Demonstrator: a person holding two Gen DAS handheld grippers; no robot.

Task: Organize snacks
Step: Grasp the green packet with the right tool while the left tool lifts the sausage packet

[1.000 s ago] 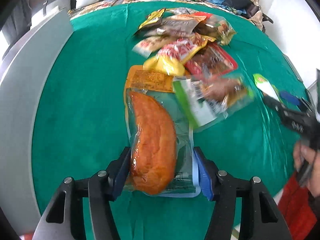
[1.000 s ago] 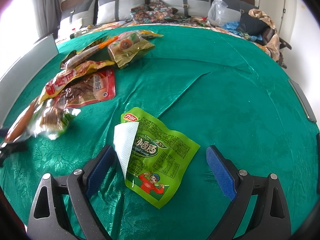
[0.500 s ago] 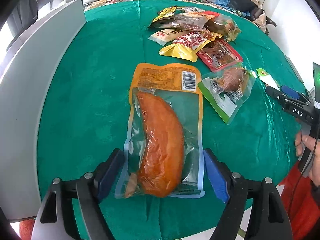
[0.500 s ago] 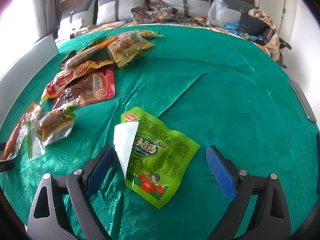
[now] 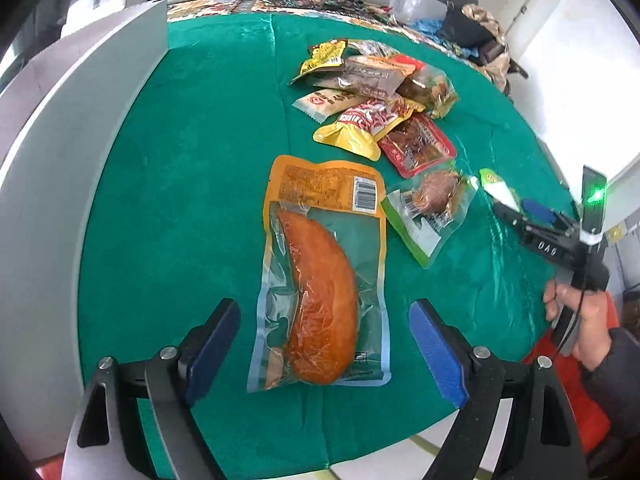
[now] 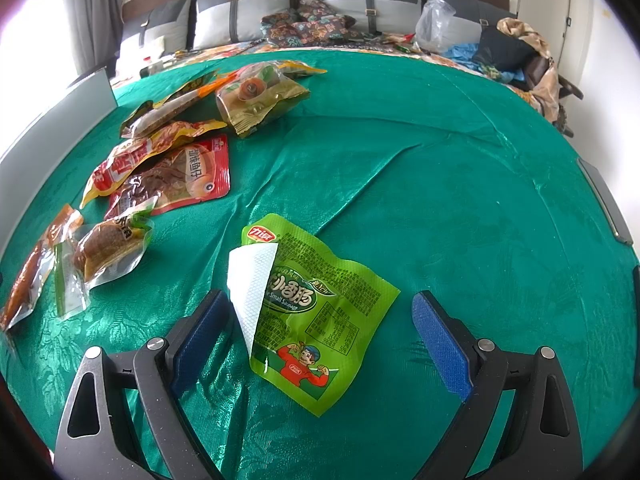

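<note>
A clear pack with a large orange sausage (image 5: 322,280) lies flat on the green cloth (image 5: 192,184). My left gripper (image 5: 326,346) is open, its jaws apart on either side of the pack's near end, not touching it. A small clear pack of brown meat (image 5: 432,204) lies to its right. My right gripper (image 6: 320,332) is open over a green small-sausage packet (image 6: 316,308) with a folded white corner. The right gripper also shows in the left wrist view (image 5: 520,208). A pile of several snack packs (image 5: 376,100) lies farther back.
A grey panel (image 5: 60,152) runs along the table's left edge. The table's near edge (image 5: 360,460) is just below the left gripper. A bed with pillows and bags (image 6: 360,20) lies behind the table. The red fish pack (image 6: 180,176) lies left of the right gripper.
My left gripper opened and let go of the orange sausage pack, which now lies flat, and drew back. The brown meat pack settled beside it. The right gripper held still.
</note>
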